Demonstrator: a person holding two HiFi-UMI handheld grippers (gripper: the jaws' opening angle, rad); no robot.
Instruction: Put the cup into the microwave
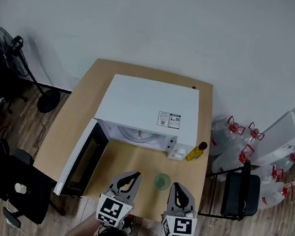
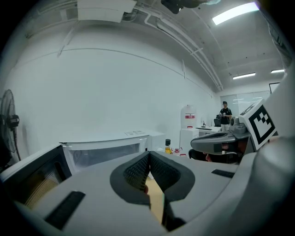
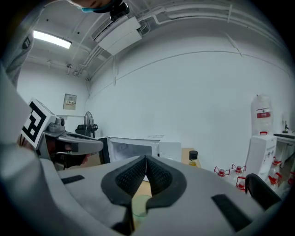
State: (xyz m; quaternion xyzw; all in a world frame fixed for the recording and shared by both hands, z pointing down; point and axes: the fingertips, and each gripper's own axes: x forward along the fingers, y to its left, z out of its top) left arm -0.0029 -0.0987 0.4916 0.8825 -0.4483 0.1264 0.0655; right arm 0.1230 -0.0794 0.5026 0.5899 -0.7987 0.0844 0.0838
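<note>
A small translucent green cup (image 1: 162, 181) stands on the wooden table (image 1: 75, 114), in front of the white microwave (image 1: 149, 109). The microwave's door (image 1: 80, 160) hangs open to the left and its cavity (image 1: 136, 136) shows. My left gripper (image 1: 134, 175) is just left of the cup and my right gripper (image 1: 175, 186) just right of it; neither touches it. Both are shut with nothing held. In the right gripper view the cup (image 3: 140, 205) shows low, under the closed right gripper (image 3: 146, 159). In the left gripper view the left gripper (image 2: 149, 156) points at the microwave (image 2: 106, 150).
A yellow oil bottle (image 1: 197, 151) stands by the microwave's right front corner. Right of the table are several water jugs (image 1: 239, 141) and a black chair (image 1: 238, 194). A fan (image 1: 11, 61) and a dark chair (image 1: 8, 181) stand on the left.
</note>
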